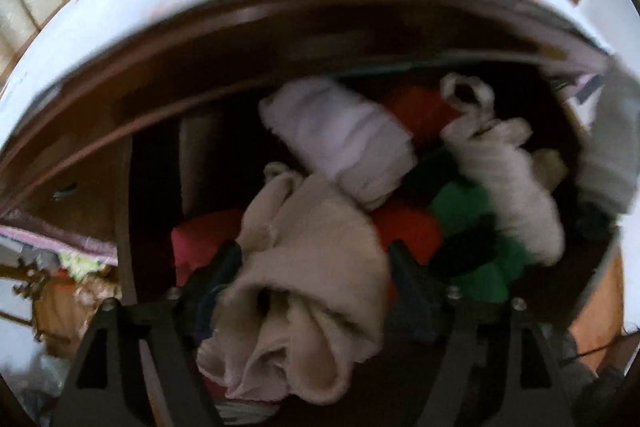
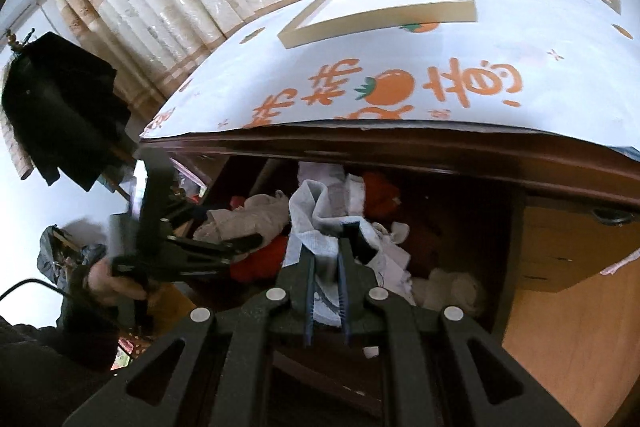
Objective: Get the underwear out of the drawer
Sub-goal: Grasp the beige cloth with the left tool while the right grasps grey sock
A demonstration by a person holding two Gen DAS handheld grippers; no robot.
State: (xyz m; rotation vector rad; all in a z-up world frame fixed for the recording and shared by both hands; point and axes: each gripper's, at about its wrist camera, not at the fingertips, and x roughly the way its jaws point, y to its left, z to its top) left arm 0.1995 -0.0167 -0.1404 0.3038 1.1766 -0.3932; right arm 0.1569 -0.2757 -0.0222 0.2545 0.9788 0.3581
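The dark wooden drawer [image 1: 160,99] stands open, stuffed with rolled clothes in white, red and green. My left gripper [image 1: 314,259] points down into it, open. A crumpled beige garment [image 1: 312,267] lies between its wide-spread fingers, and I cannot tell whether the pads touch it. In the right wrist view my right gripper [image 2: 326,247] is shut on a white textured piece of underwear [image 2: 308,211] with a dark edge, held up above the drawer [image 2: 460,211]. The left gripper [image 2: 240,247], held by a hand, shows there at the left over the pile.
A white cloth with orange print [image 2: 400,87] covers the desk top above the drawer, with a flat cream box [image 2: 380,11] on it. Curtains hang behind. A black garment [image 2: 60,107] hangs at the left. A lower wooden front [image 2: 560,247] is at the right.
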